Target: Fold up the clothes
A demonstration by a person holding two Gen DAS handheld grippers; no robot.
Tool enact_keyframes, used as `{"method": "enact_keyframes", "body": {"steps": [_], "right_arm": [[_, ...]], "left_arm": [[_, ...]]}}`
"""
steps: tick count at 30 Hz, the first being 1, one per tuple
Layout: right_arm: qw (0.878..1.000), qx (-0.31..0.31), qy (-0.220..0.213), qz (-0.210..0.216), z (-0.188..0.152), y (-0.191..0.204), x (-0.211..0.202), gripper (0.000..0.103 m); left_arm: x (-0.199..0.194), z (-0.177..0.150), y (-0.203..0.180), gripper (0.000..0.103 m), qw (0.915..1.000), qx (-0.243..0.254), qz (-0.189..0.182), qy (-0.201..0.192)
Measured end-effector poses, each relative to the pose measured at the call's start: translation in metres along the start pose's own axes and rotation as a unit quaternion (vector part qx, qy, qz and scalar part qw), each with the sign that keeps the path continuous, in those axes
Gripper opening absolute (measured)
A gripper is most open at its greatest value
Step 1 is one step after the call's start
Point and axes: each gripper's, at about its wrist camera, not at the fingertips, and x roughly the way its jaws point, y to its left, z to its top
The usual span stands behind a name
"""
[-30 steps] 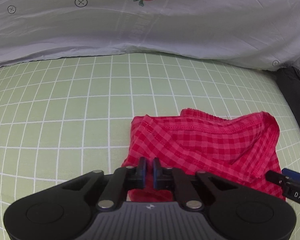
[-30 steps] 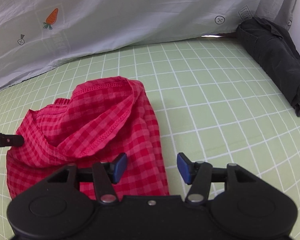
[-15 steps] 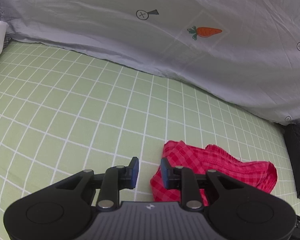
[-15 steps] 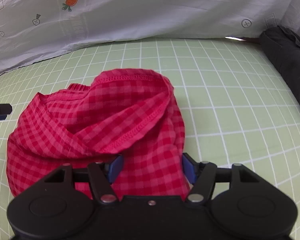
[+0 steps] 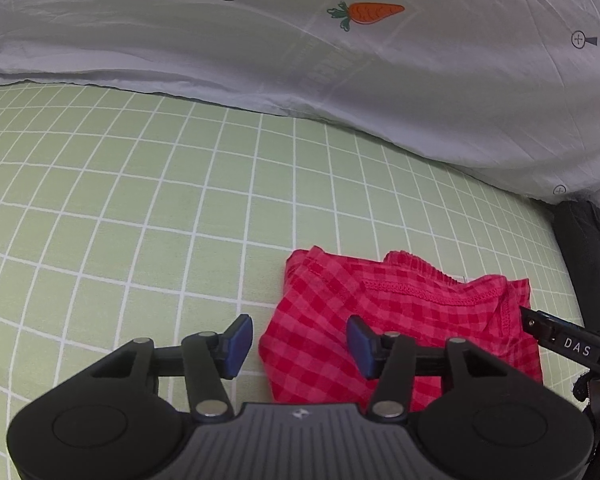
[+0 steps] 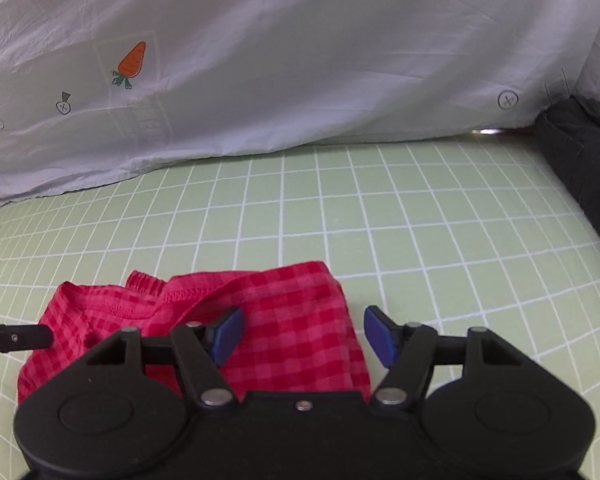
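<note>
Left hand-held gripper (image 5: pixel 299 346) first — its blue pads (image 5: pixel 236 338) are spread wide, released, nothing between them. It hangs low over the green checked bed sheet (image 5: pixel 140 208), and the red gingham garment (image 5: pixel 400 320) lies just ahead and to its right, the cloth's near-left edge falling inside the gap of the jaws. Beyond it, a pale duvet with a carrot print (image 5: pixel 374 13) banks up along the far side.

Moving across — the garment is a loose, part-folded bundle on the bed, with stitched hems and a gathered waistband showing at its far edge. It looks light, thin and floppy; it should drape and slide rather than hold a crease, so a pinch on a hem or corner, through both layers, seems the safer hold than the slack middle.

Now the right hand-held gripper (image 6: pixel 303 336) — also released, jaws apart, poised over the garment's near-right part, with one pad above the cloth and the other just past its right edge. Far off to its right, a dark garment (image 6: pixel 580 160) sits heaped at the edge of the bed.
</note>
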Motion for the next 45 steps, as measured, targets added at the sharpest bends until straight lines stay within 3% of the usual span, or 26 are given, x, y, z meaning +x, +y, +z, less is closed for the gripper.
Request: {"method": "enact_keyframes", "body": {"steps": [1, 3, 4, 5, 9, 13, 16, 18, 19, 20, 21, 22, 23, 26, 32, 34, 37, 39, 41, 42, 43, 44, 45], "right_arm": [[1.0, 0.011, 0.004, 0.003, -0.001, -0.004, 0.001, 0.065], [1.0, 0.028, 0.011, 0.007, -0.004, -0.009, 0.004, 0.061], [0.999, 0.032, 0.012, 0.01, -0.005, -0.011, 0.004, 0.056], [0.999, 0.035, 0.012, 0.016, -0.006, -0.012, 0.005, 0.042], [0.999, 0.034, 0.013, 0.023, -0.009, -0.014, 0.006, 0.005], [0.999, 0.051, 0.01, 0.013, -0.01, -0.023, 0.003, 0.001], [0.998, 0.064, 0.009, 0.006, -0.011, -0.031, 0.0, 0.001], [0.998, 0.063, 0.01, -0.004, -0.013, -0.032, -0.002, 0.003], [0.998, 0.066, 0.01, -0.006, -0.014, -0.033, -0.004, 0.008], [0.997, 0.07, 0.01, -0.007, -0.015, -0.034, -0.006, 0.02], [0.997, 0.075, 0.01, -0.006, -0.016, -0.034, -0.007, 0.031], [0.997, 0.078, 0.009, -0.004, -0.018, -0.034, -0.009, 0.051], [0.997, 0.08, 0.009, 0.0, -0.019, -0.033, -0.01, 0.062], [0.997, 0.065, 0.021, 0.019, -0.025, -0.022, -0.008, 0.07], [0.998, 0.037, 0.044, 0.034, -0.029, -0.002, 0.005, 0.076], [0.997, 0.034, 0.048, 0.039, -0.028, 0.002, 0.009, 0.076], [0.997, 0.03, 0.051, 0.048, -0.026, 0.008, 0.013, 0.076], [0.997, 0.028, 0.051, 0.059, -0.025, 0.011, 0.014, 0.069], [0.996, 0.029, 0.054, 0.069, -0.024, 0.015, 0.014, 0.052], [0.995, 0.028, 0.057, 0.076, -0.024, 0.018, 0.015, 0.049], [0.994, 0.026, 0.061, 0.085, -0.023, 0.02, 0.015, 0.04], [0.993, 0.025, 0.065, 0.091, -0.023, 0.024, 0.016, 0.027], [0.993, 0.024, 0.068, 0.097, -0.023, 0.027, 0.015, 0.023]], "left_arm": [[0.003, 0.001, -0.001, 0.051, 1.0, 0.004, -0.001, 0.002], [0.008, 0.002, -0.002, 0.039, 1.0, 0.009, -0.002, 0.003], [0.01, 0.003, -0.002, 0.019, 0.9999, 0.009, -0.005, 0.004], [0.011, 0.004, -0.001, 0.007, 0.9999, 0.009, -0.009, 0.005], [0.002, 0.006, -0.001, 0.002, 0.9993, 0.015, -0.023, -0.025], [-0.014, 0.006, 0.015, 0.003, 0.9955, -0.053, -0.019, -0.076], [-0.018, 0.009, 0.028, 0.011, 0.9892, -0.114, -0.006, -0.093], [-0.019, 0.012, 0.03, 0.025, 0.9885, -0.117, 0.02, -0.093], [-0.019, 0.012, 0.03, 0.043, 0.9899, -0.11, 0.023, -0.087], [-0.018, 0.012, 0.029, 0.061, 0.9917, -0.1, 0.023, -0.077], [-0.017, 0.012, 0.027, 0.069, 0.9935, -0.089, 0.023, -0.068], [-0.014, 0.01, 0.023, 0.08, 0.9955, -0.072, 0.022, -0.056], [-0.01, 0.008, 0.019, 0.082, 0.9975, -0.051, 0.021, -0.042], [0.004, -0.001, 0.0, 0.083, 0.9997, 0.02, 0.016, 0.004], [0.031, -0.012, -0.036, 0.082, 0.9917, 0.118, 0.007, 0.05], [0.036, -0.011, -0.045, 0.08, 0.9891, 0.137, 0.002, 0.054], [0.04, -0.008, -0.051, 0.065, 0.9878, 0.147, -0.007, 0.053], [0.041, -0.006, -0.053, 0.056, 0.9879, 0.146, -0.012, 0.05], [0.042, -0.004, -0.053, 0.038, 0.9884, 0.143, -0.02, 0.048], [0.043, -0.003, -0.053, 0.033, 0.9888, 0.138, -0.027, 0.049], [0.043, -0.004, -0.053, 0.02, 0.9896, 0.128, -0.038, 0.052], [0.043, -0.004, -0.052, 0.015, 0.9902, 0.119, -0.049, 0.055], [0.043, -0.004, -0.052, 0.014, 0.9904, 0.111, -0.059, 0.057]]}}
